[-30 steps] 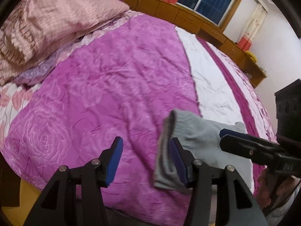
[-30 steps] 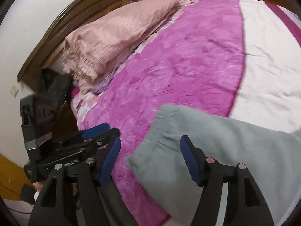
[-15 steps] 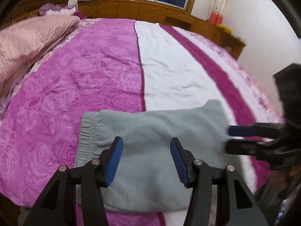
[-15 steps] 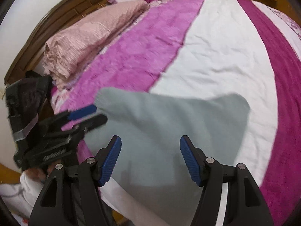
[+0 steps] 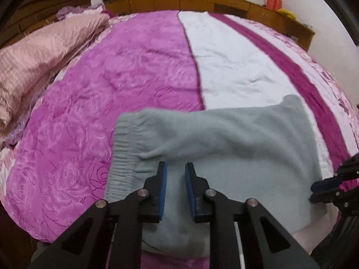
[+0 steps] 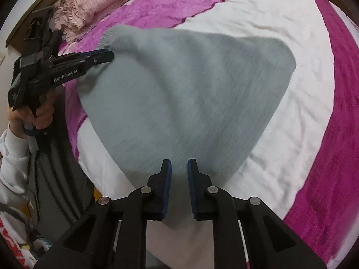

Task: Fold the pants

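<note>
The grey-green pants (image 5: 224, 148) lie folded on the bed near its front edge, elastic waistband (image 5: 125, 152) to the left. They fill the middle of the right wrist view (image 6: 184, 94). My left gripper (image 5: 175, 168) is shut on the cloth beside the waistband and lifts a fold of it. It also shows in the right wrist view (image 6: 105, 56) at the pants' left corner. My right gripper (image 6: 179, 164) is shut on the near edge of the pants. In the left wrist view it shows at the right edge (image 5: 318, 190).
The bed cover (image 5: 112, 89) is magenta with a white stripe (image 5: 235, 67). A pink folded quilt (image 5: 33, 62) lies at the left by the headboard. Wooden cabinets (image 5: 202, 2) and a window run behind the bed. The bed's front edge is just below the grippers.
Both grippers were open above the pants and have closed onto the cloth. The left one has raised a fold near the waistband.
</note>
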Available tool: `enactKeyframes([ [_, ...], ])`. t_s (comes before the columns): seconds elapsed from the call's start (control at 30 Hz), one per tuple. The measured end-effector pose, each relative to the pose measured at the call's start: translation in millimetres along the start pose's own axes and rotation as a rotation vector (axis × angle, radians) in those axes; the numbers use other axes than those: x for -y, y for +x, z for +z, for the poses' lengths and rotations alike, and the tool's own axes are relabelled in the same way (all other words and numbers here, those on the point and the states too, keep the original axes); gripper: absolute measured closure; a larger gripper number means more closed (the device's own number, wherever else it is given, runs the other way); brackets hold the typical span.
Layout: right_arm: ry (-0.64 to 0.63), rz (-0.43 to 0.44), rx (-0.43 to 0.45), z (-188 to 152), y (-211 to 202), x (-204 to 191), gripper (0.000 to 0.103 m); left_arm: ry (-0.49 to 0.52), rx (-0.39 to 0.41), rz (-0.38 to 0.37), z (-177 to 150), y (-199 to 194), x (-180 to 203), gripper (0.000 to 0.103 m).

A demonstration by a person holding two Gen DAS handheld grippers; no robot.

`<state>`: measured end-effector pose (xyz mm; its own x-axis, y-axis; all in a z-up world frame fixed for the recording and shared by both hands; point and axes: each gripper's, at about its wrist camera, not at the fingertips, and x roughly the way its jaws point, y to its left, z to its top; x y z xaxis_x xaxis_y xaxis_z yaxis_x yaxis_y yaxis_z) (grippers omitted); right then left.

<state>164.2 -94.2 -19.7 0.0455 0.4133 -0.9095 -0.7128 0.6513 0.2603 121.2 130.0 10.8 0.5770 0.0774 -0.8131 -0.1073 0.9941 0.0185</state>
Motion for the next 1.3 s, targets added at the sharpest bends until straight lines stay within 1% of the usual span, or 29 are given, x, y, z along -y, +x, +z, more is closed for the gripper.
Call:
enactKeyframes([
  [0.13, -0.028, 0.014, 0.030, 2, -21, -2, 0.095, 0.012, 0.037, -0.023, 7, -15, 10, 0.085],
  [0.33, 0.001, 0.019, 0.059, 13, -42, 5, 0.094, 0.011, 0.038, -0.069, 11, -21, 24, 0.086],
  [0.4, 0.004, 0.018, 0.071, 14, -45, 5, 0.095, 0.024, 0.043, -0.072, 13, -20, 31, 0.087],
  [0.43, 0.004, 0.008, 0.082, 13, -45, 4, 0.095, 0.031, 0.046, -0.073, 13, -19, 34, 0.087],
  [0.5, 0.008, -0.037, 0.119, 14, -46, 3, 0.101, 0.040, 0.048, -0.079, 18, -16, 40, 0.089],
  [0.53, 0.014, -0.053, 0.136, 15, -46, 4, 0.103, 0.041, 0.049, -0.084, 20, -13, 41, 0.090],
  [0.6, 0.031, -0.043, 0.153, 21, -43, 8, 0.103, 0.046, 0.047, -0.092, 26, -6, 45, 0.092],
  [0.73, 0.058, -0.032, 0.173, 33, -31, 23, 0.103, 0.033, 0.029, -0.064, 28, 15, 43, 0.092],
  [0.8, 0.082, -0.019, 0.152, 36, -17, 34, 0.103, 0.014, -0.015, -0.055, 23, 33, 36, 0.094],
  [0.87, 0.074, -0.050, 0.080, 35, 5, 42, 0.103, -0.006, -0.056, -0.079, 18, 48, 30, 0.094],
  [0.9, 0.066, -0.047, 0.068, 33, 11, 43, 0.103, -0.008, -0.055, -0.084, 17, 49, 28, 0.094],
  [1.03, 0.072, -0.035, 0.070, 36, 7, 45, 0.103, -0.020, -0.057, -0.082, 25, 43, 28, 0.096],
  [1.07, 0.067, -0.044, 0.073, 37, 2, 44, 0.103, -0.023, -0.051, -0.084, 28, 39, 29, 0.096],
  [1.2, 0.036, -0.068, 0.097, 43, -12, 39, 0.103, -0.023, -0.012, -0.125, 34, 22, 34, 0.099],
  [1.3, 0.051, -0.061, 0.117, 51, -16, 43, 0.103, 0.005, -0.013, -0.134, 38, 25, 45, 0.101],
])
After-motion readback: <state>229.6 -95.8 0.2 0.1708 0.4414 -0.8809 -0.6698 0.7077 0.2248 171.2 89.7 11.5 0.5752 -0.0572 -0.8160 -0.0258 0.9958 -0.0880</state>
